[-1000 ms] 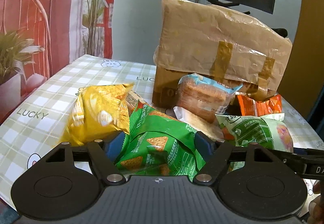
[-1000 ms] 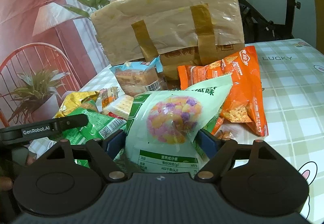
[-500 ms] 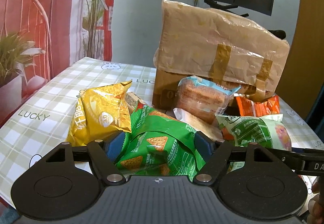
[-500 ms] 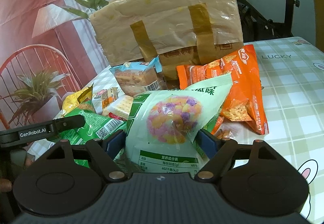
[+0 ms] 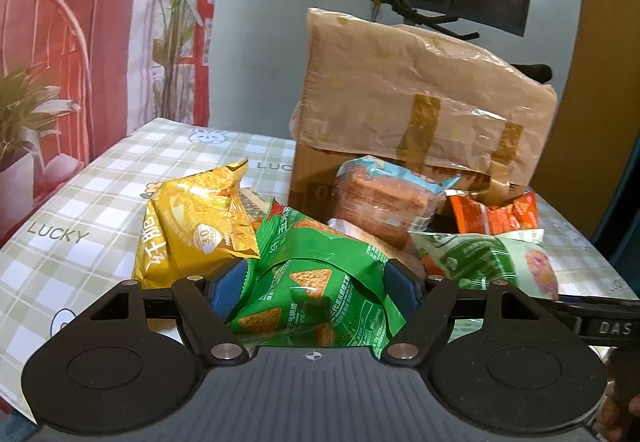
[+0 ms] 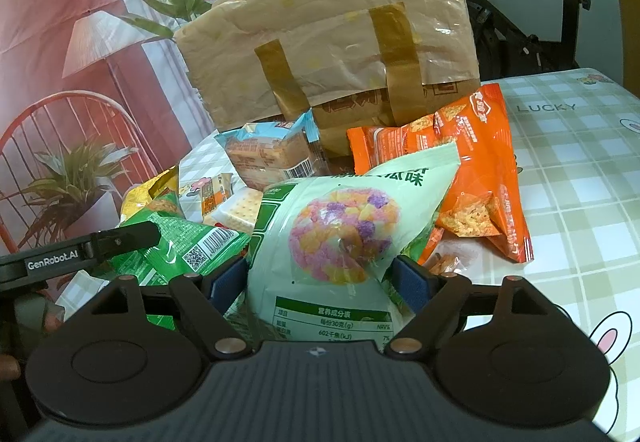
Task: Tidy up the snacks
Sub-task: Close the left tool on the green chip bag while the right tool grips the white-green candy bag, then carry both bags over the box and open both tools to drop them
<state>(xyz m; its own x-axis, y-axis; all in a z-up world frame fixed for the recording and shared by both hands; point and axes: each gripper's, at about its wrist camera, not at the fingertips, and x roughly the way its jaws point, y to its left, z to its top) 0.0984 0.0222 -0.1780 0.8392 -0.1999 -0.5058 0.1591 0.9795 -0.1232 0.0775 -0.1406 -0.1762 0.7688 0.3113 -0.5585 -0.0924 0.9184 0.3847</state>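
Green crinkled foil of the tortilla chip bag (image 5: 316, 294) is pinched between the blue pads of the left gripper (image 5: 316, 284), while the right gripper (image 6: 322, 278) is clamped on the pale green puffed-snack bag (image 6: 340, 242). Both bags sit in the snack heap on the checked tablecloth (image 6: 580, 170), beside the yellow bag (image 5: 192, 222), the biscuit pack (image 6: 272, 154) and the orange bag (image 6: 476, 178). Behind stands the cardboard box (image 5: 312, 170), covered by taped brown paper (image 6: 332, 42); its contents are hidden.

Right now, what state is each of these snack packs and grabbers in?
left hand-held gripper: shut on green chip bag
green chip bag: crumpled, sealed
right hand-held gripper: shut on pale green puff bag
pale green puff bag: sealed, upright
yellow bag: sealed
orange bags: lying flat
cardboard box: taped shut
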